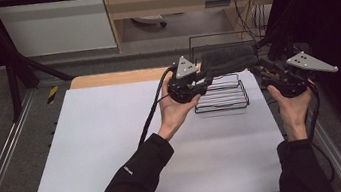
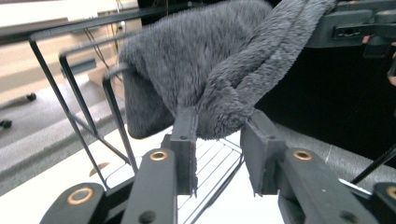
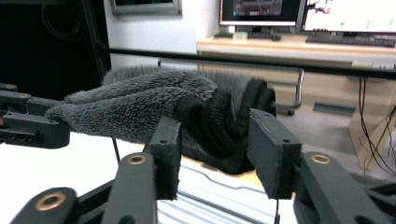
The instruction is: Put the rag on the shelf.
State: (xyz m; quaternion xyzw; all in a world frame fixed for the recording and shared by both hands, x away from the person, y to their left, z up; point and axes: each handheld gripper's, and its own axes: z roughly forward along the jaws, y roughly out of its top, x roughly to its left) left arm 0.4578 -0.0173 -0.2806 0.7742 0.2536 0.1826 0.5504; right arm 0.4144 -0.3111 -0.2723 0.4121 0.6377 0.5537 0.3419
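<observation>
One grey towel (image 1: 228,60); one wire rack (image 1: 222,100); two hand-held grippers.

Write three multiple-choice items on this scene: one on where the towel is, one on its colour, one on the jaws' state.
1. Where does the towel lie? A flat on the table; B draped over the wire rack; C on the floor.
2. Its colour? A dark grey; B white; C red.
3. How do the left gripper jaws stand? A clamped on the rack; B shut on the towel; C apart, with the towel's edge between them.

B: it hangs over the rack's top bars. A: grey fleece in each view. C: gaps show beside the towel.
</observation>
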